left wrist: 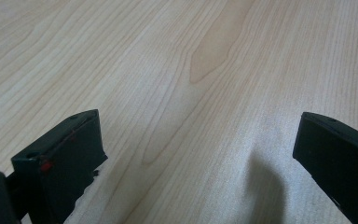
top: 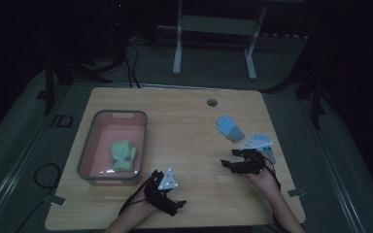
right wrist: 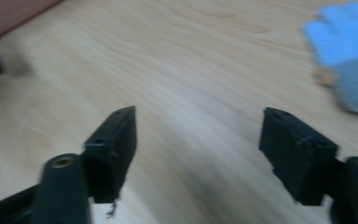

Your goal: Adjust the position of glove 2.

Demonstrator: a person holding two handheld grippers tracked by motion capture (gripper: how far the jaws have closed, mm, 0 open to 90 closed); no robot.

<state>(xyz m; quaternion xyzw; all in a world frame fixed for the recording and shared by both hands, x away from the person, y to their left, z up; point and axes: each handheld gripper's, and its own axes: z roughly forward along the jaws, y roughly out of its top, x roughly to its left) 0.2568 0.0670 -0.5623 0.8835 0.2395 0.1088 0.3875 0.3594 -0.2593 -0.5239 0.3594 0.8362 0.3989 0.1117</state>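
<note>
Both hand-held grippers, left (top: 175,201) and right (top: 232,160), sit released over the tabletop (top: 189,141); a blue glove (top: 229,127) lies near the right one, a green glove (top: 122,154) in the pink bin (top: 88,145).

Your left gripper (top: 163,191) is black, with a pale grey three-cornered plate (top: 168,180) on top that carries small dark dots, and a thin black cable (top: 132,200) looping back beside your forearm. Your right gripper (top: 239,161) is black too, topped by a similar pale plate (top: 257,143). Close up, your left gripper's blocky black jaws show screw holes and a small red mark (left wrist: 46,165); the right's have brass-coloured round fittings (right wrist: 63,162). Your forearms are bare of sleeves.
</note>
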